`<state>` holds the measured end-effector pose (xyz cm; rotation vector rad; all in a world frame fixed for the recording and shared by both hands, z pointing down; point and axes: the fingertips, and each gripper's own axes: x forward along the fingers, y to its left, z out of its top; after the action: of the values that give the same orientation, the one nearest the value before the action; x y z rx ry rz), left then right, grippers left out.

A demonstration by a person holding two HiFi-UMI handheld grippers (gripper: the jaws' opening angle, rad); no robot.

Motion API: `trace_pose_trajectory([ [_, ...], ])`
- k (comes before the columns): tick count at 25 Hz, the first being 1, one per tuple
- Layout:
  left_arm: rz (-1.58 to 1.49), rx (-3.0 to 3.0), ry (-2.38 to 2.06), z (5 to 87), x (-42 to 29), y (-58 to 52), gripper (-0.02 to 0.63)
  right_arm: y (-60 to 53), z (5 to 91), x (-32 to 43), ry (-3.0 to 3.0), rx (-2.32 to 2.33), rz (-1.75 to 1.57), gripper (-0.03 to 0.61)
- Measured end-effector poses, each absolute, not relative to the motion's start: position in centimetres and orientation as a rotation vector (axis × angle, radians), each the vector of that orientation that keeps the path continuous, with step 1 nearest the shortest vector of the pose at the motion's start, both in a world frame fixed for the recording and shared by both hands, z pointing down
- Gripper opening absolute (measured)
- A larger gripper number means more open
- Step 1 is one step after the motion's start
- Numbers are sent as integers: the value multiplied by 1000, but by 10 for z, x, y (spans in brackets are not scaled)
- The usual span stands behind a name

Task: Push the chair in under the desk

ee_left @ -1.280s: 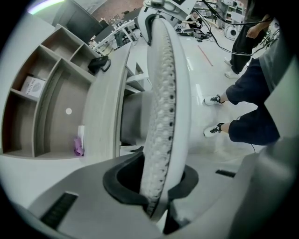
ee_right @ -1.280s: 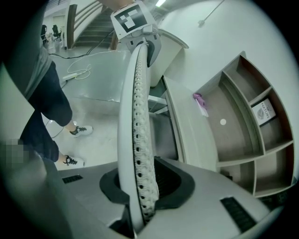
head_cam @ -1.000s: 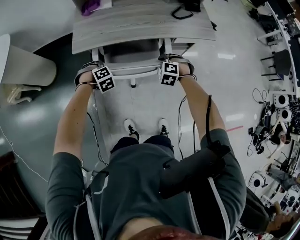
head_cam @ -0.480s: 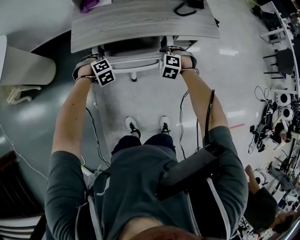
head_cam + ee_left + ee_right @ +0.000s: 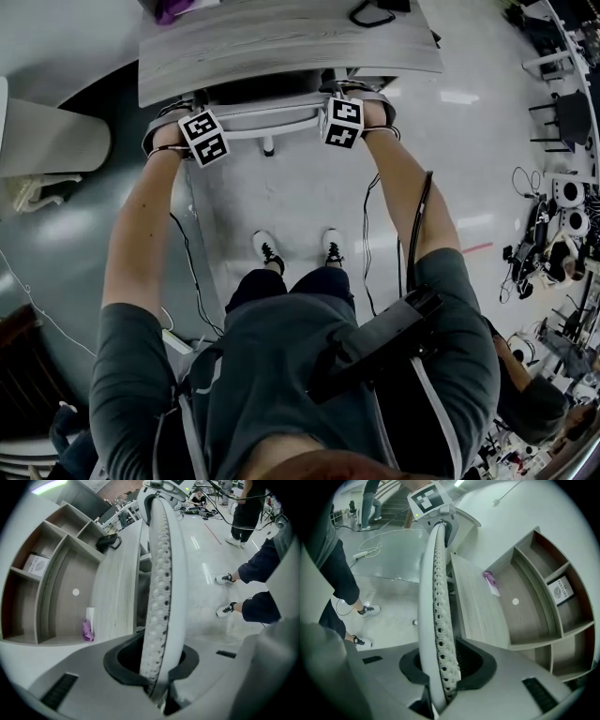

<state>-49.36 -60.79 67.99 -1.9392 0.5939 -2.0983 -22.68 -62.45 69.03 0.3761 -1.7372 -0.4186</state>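
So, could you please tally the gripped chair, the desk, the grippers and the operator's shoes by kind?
chair: 1
desk: 1
grippers: 2, left gripper clamped on the chair, right gripper jaws opening around it
shoes: 2
total: 6

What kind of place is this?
Probably a research lab with an office corner: a wooden desk with shelves, a white chair, and a polished floor cluttered with cables and equipment.
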Motion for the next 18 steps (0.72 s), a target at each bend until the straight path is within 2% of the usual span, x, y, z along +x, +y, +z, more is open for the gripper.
trace_pose_trajectory([
  [8, -2078, -1934, 631, 680, -495, -619, 83, -636, 690, -228, -1747, 434, -410, 123],
  [12, -2061, -1953, 650, 678, -494, -626, 95, -645, 679, -224, -1756, 532, -381, 192],
  [18, -1985, -2054, 797, 669, -493, -625, 173, -623, 649, -215, -1841, 651, -262, 244],
])
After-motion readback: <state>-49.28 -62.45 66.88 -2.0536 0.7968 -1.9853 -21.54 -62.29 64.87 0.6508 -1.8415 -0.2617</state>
